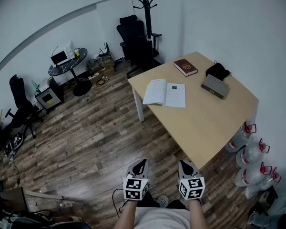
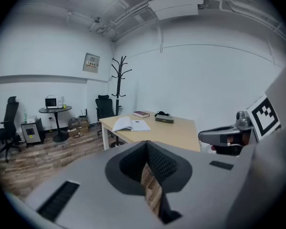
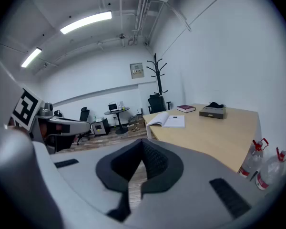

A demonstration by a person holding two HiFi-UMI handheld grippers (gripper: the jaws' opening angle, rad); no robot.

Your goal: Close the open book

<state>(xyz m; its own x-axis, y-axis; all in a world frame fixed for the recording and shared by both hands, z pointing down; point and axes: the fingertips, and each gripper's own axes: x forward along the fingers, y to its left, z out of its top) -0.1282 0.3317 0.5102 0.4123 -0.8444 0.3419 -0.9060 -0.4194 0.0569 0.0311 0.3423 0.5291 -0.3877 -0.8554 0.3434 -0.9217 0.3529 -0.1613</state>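
Bright ceiling strip lights, fisheye-warped edges

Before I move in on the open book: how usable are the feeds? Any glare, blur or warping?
Head view: even light, no glare, the open book is sharp, and straight lines bow towards the edges. Left gripper view: strong fisheye with dark corners; the book is small but clear. Right gripper view: same fisheye; the ceiling light strips are bright but do not wash out the table.

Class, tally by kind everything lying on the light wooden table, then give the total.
Books: 2 (open white-paged book, closed dark red book)
Flat grey box: 1
Black soft bundle: 1
Total: 4
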